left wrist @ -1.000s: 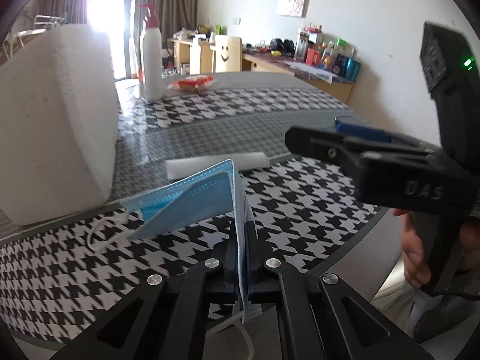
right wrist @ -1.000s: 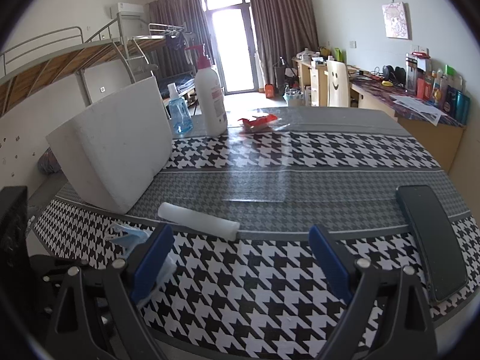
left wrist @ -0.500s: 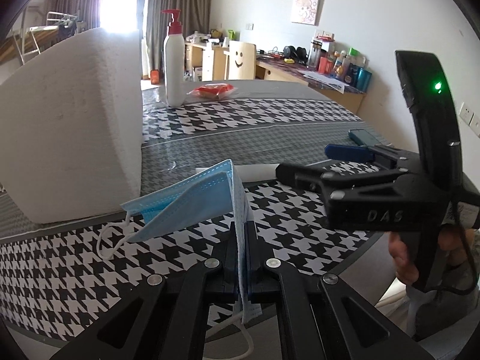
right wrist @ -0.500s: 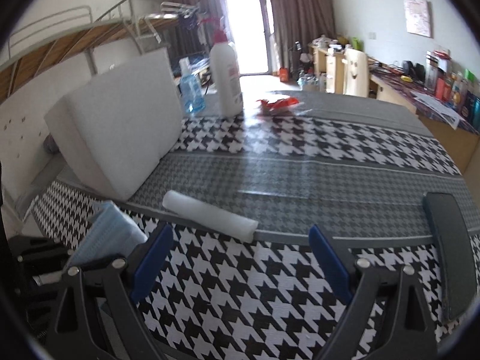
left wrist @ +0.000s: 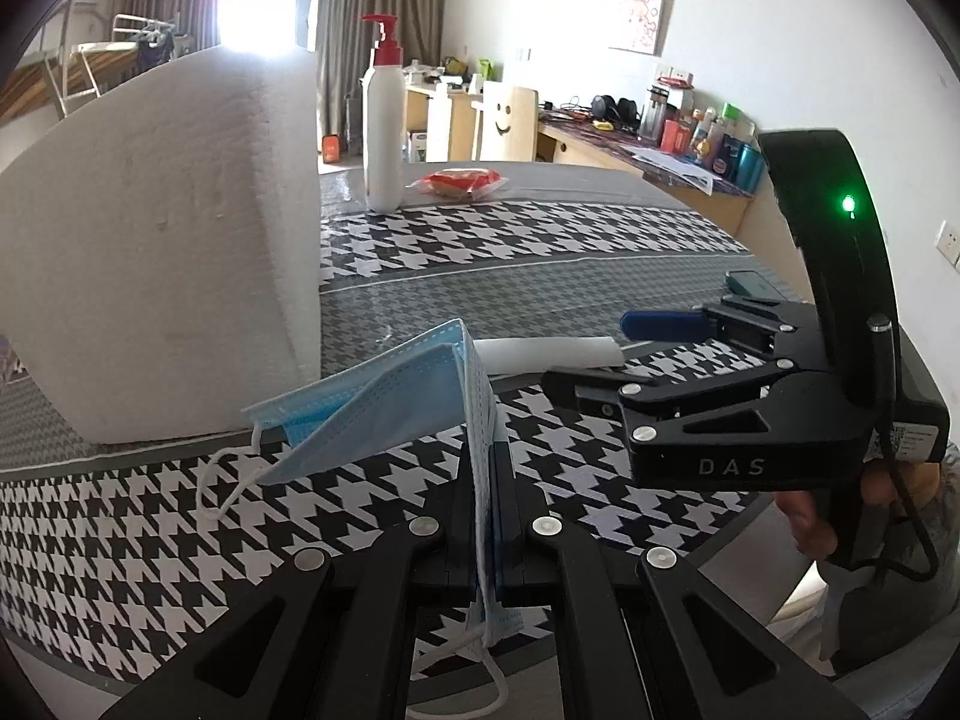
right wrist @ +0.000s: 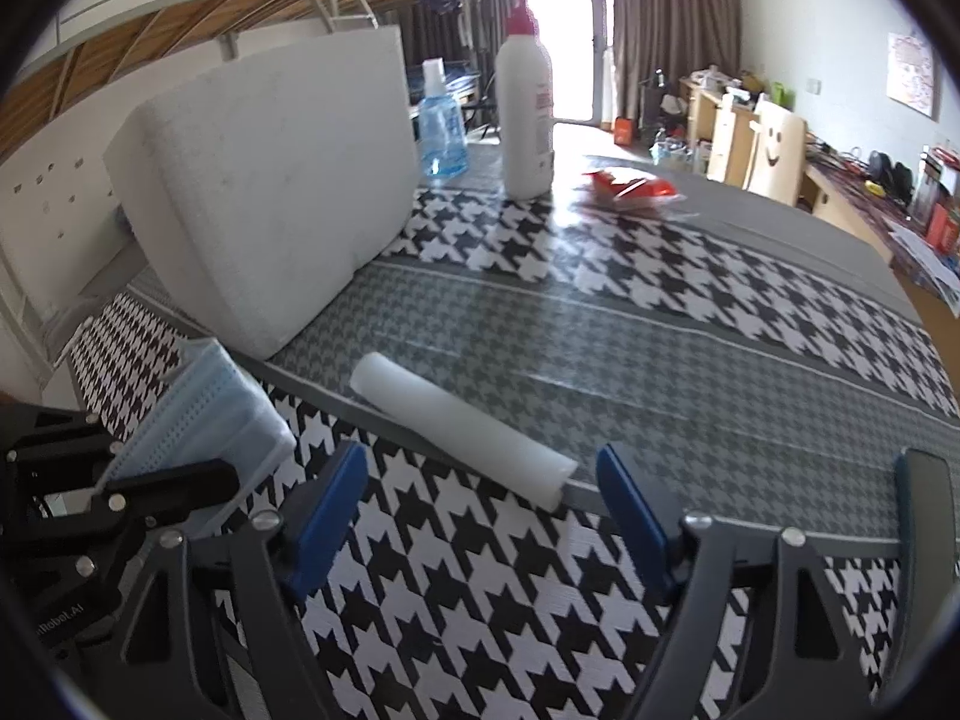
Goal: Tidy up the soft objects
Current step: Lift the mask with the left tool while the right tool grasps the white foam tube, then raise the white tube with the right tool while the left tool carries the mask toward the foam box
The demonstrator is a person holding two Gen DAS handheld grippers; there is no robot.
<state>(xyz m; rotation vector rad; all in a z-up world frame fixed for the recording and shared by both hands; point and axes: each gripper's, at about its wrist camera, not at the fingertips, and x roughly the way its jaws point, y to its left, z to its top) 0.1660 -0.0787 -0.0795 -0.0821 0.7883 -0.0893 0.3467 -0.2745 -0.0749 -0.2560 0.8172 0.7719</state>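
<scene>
Left tongs [left wrist: 489, 480] pinched tight on a folded blue face mask [left wrist: 384, 396], held above the near edge of the houndstooth worktop [right wrist: 600, 324]. Right tongs [right wrist: 480, 510] closing with nothing between the blue pads, apparently just short of the white foam roll [right wrist: 462, 426] lying beside the large white foam block [right wrist: 270, 192]

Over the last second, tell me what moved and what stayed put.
The right gripper came in toward the white roll and tilted; its jaws are closing, nothing between them yet. The left gripper stays shut on the blue face mask. The roll, foam block, pump bottle and phone haven't moved on the table.
</scene>
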